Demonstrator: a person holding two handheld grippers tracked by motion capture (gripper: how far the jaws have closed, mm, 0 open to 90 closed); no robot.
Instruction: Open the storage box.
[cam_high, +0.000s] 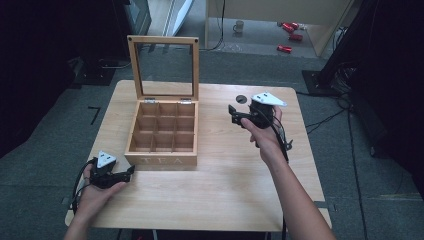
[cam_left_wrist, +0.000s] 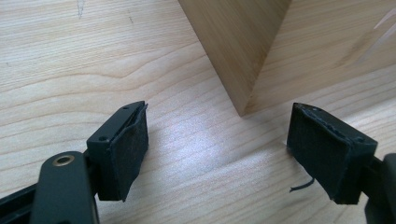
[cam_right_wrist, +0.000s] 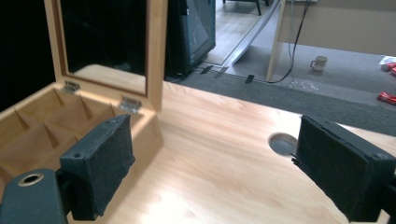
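My two hand-held grippers, left (cam_high: 131, 171) and right (cam_high: 232, 113), both gape wide and empty over a pale wooden counter (cam_high: 235, 180) on grey carpet, one open nine-compartment tea box (cam_high: 164, 134) between them.

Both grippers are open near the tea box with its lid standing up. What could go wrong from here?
1. The glass-paned lid stands upright on two small hinges; a careless push from the right gripper, which hovers to the box's right, could slam it shut or strain them.
2. The left gripper sits low at the corner of the tea box; closing in could shove the box across the table instead of steadying it.
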